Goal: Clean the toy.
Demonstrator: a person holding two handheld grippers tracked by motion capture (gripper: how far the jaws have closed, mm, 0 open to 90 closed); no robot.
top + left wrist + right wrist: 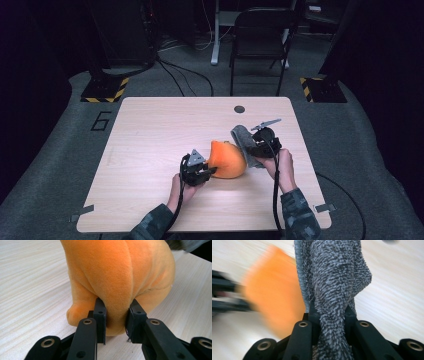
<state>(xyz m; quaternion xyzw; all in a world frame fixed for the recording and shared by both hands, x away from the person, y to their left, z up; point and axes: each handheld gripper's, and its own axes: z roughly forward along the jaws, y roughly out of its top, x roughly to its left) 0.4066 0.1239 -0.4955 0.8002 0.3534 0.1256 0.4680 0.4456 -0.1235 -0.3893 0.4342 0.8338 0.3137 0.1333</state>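
Note:
An orange plush toy sits near the middle of the wooden table. My left gripper is at its left side, shut on a fold of the orange plush toy, with both black jaws pressed into the fabric. A grey fuzzy cloth lies just right of the plush. My right gripper is shut on the grey cloth, which bunches up between its jaws. In the right gripper view the orange plush toy is blurred at the left.
A small dark round hole marks the table's far side. A dark chair stands beyond the table on grey carpet. Yellow-black striped bases sit at the far corners. Bare tabletop lies to the left and far side.

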